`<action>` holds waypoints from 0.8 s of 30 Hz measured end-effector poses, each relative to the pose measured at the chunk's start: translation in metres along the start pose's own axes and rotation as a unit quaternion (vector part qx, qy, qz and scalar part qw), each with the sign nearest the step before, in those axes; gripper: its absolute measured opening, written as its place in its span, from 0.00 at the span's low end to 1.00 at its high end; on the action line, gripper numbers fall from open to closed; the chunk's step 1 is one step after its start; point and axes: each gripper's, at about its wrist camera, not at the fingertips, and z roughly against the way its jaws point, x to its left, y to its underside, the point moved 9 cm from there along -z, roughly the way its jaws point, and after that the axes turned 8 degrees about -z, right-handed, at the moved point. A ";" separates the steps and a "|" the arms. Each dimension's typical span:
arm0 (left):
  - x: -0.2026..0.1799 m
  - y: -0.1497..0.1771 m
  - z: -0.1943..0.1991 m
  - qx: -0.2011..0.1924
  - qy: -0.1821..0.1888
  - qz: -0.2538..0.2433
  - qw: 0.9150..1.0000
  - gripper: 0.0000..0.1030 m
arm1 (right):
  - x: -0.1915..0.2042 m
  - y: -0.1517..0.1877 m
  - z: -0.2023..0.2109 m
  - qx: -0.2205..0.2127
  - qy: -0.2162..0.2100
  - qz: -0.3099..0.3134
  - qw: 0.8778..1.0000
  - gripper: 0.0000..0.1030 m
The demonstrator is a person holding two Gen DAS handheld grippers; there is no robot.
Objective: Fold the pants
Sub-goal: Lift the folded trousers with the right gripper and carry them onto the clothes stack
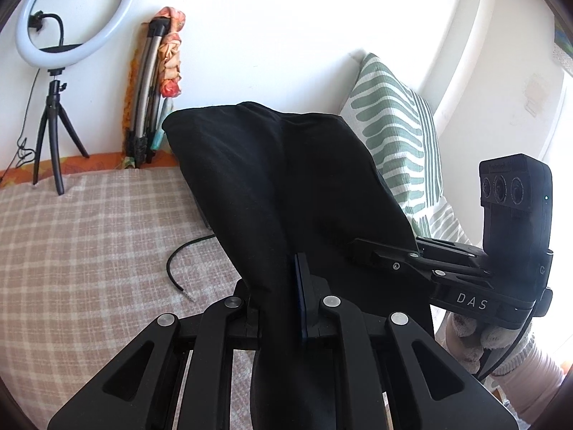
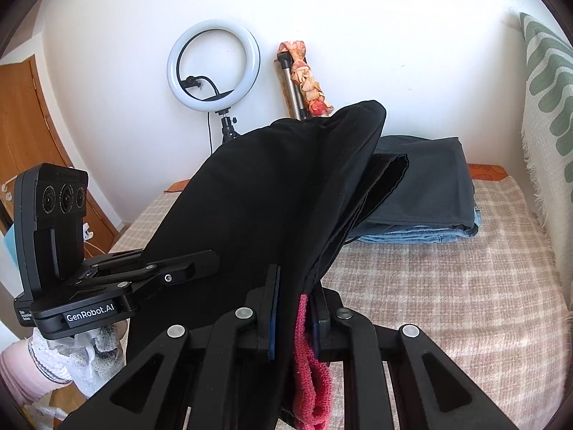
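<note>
Both claws clamped on the black pants (image 1: 286,186), fabric pinched between the pads and lifted off the bed (image 1: 89,236).

Left claw (image 1: 283,304): jaws nearly together, cloth bunched between them and running up toward 12 o'clock, where the pants drape into a broad fold. Fabric also hangs down through the linkage toward 6.

Right claw (image 2: 292,304): same nip, jaws close together on the black fabric, with a red knit piece (image 2: 311,369) caught in the gap too, hanging toward 6. Can't tell if the red is part of the pants or separate.

Each claw shows in the other's view: right one at 3 o'clock in the left wrist view (image 1: 361,249), gripping the pants edge; left one at 9 o'clock in the right wrist view (image 2: 207,263), also on the edge. A gloved hand (image 1: 480,337) with a pink sleeve (image 1: 533,376) holds the right unit.

Pants span between the two claws, tented up over the plaid bed cover.

Surroundings:
- Stack of folded clothes (image 2: 426,186) on the bed at 2 o'clock in the right view, dark grey on top, denim beneath, partly hidden by the pants.
- Ring light (image 1: 71,18) on a tripod at 10 o'clock in the left view.
- Green-patterned pillow (image 1: 394,136) against the wall at 2.
- Loose black cable (image 1: 182,261) on the bed at 8, beside the pants.
</note>
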 end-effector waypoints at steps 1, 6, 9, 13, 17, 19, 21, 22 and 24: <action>0.000 -0.004 -0.003 0.000 0.002 -0.002 1.000 0.11 | -0.003 -0.004 -0.002 -0.001 0.001 -0.001 1.000 0.12; 0.005 -0.023 -0.028 0.005 0.016 0.006 1.000 0.11 | -0.021 -0.028 -0.012 -0.006 0.007 -0.014 1.000 0.12; 0.006 -0.039 -0.044 0.004 0.019 0.002 1.000 0.11 | -0.033 -0.047 -0.021 -0.012 0.013 -0.018 1.000 0.12; 0.010 -0.064 -0.066 0.002 0.023 0.002 1.000 0.11 | -0.053 -0.076 -0.033 -0.021 0.016 -0.026 0.999 0.11; 0.017 -0.093 -0.088 -0.004 0.025 0.000 1.000 0.11 | -0.071 -0.110 -0.048 -0.029 0.028 -0.021 0.999 0.11; 0.019 -0.106 -0.101 -0.006 0.024 -0.007 1.000 0.11 | -0.081 -0.125 -0.056 -0.033 0.031 -0.023 0.999 0.11; 0.024 -0.117 -0.114 -0.006 0.023 -0.004 1.000 0.11 | -0.090 -0.140 -0.065 -0.034 0.040 -0.020 0.998 0.11; 0.027 -0.123 -0.121 -0.007 0.024 -0.001 1.000 0.11 | -0.095 -0.147 -0.070 -0.036 0.046 -0.016 0.998 0.11; 0.031 -0.134 -0.135 -0.007 0.024 0.001 1.000 0.11 | -0.104 -0.159 -0.080 -0.037 0.052 -0.013 0.998 0.11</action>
